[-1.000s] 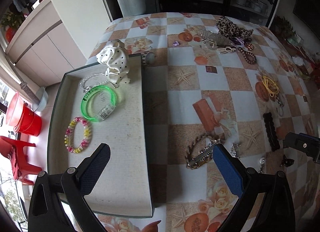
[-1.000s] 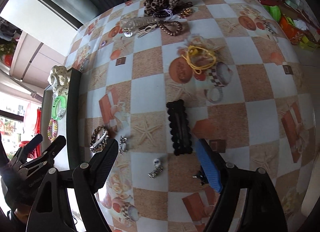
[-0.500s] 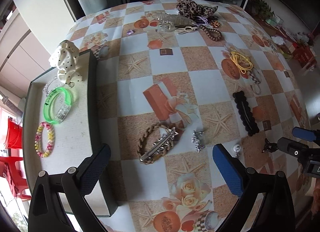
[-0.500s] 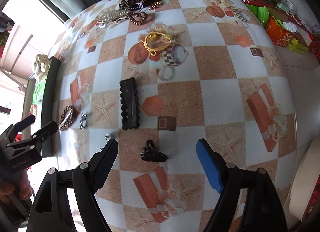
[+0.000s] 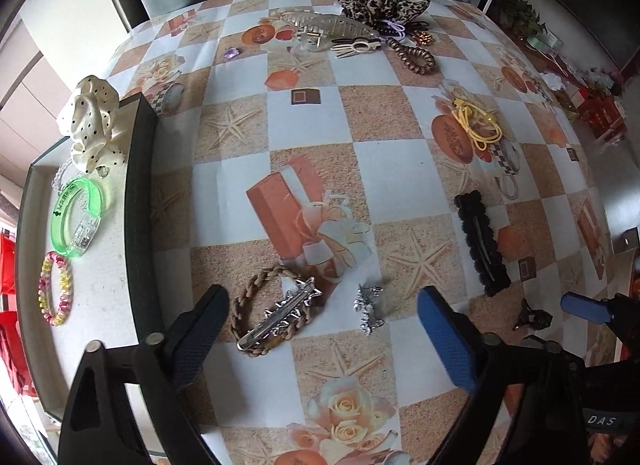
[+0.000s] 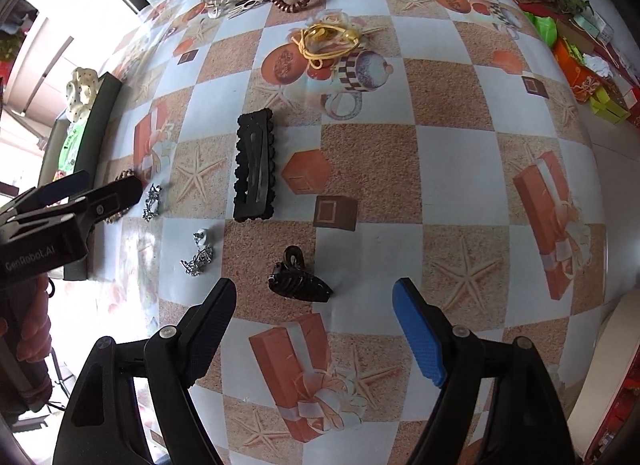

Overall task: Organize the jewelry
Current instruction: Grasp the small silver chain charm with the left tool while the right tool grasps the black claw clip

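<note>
A glossy printed tablecloth (image 5: 312, 137), smooth like vinyl, covers the table. Near the front lie a rough braided cord bracelet (image 5: 256, 297) under a shiny metal barrette (image 5: 280, 315), and a glittering metal charm (image 5: 368, 309); to the right sit a matt black fabric-edged snap clip (image 6: 255, 165) and a glossy black plastic claw clip (image 6: 298, 279). In the matt dark-rimmed tray (image 5: 136, 201) at left are a translucent green plastic bangle (image 5: 76, 217) and a satin-like dotted cloth scrunchie (image 5: 94, 125).
</note>
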Available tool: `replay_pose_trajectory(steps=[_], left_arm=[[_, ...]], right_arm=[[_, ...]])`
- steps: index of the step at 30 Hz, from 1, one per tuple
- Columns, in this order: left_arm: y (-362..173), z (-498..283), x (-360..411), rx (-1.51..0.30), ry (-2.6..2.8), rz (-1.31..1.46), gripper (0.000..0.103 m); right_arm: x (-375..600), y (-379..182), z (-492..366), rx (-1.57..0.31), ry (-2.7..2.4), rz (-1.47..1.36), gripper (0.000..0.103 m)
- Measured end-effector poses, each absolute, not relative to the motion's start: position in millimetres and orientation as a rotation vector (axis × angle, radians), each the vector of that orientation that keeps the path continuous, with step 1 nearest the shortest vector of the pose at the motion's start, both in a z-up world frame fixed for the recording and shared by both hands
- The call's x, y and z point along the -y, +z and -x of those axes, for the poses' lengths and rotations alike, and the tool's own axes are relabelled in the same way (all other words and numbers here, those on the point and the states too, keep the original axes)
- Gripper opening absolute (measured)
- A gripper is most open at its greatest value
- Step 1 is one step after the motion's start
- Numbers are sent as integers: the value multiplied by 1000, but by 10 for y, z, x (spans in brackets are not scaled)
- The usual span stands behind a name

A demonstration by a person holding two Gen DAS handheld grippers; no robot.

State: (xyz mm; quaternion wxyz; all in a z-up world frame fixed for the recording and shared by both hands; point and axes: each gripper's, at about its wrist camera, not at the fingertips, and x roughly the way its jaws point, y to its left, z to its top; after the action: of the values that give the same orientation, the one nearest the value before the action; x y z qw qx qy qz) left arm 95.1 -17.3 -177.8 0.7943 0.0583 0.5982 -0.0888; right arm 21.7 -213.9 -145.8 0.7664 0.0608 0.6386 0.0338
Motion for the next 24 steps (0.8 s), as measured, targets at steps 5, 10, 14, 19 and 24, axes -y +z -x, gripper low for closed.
replay_pose_trajectory(steps=[5,10,14,19,24], left_arm=[[-1850,-966,50,-1310,-179,-123,83],[-1893,-960,8,-1330,-199,-124,72],[-1918,-957,-37,-1345,-207,-101,65],[-1946,-982,-86,-1356,-214,-69,61],[-1948,-1022,-59,-1370,-242,-50,41]], right_arm=[[2060,-1522,-246,-1388,89,-102,83],[2005,-1561,-263,-1389,93,-81,73],[1977,-1571,-278,-1389,93,-72,60],[1968,-1577,-287,-1386,86,-71,53],[2013,-1566,-279,-1385,83,-78,39]])
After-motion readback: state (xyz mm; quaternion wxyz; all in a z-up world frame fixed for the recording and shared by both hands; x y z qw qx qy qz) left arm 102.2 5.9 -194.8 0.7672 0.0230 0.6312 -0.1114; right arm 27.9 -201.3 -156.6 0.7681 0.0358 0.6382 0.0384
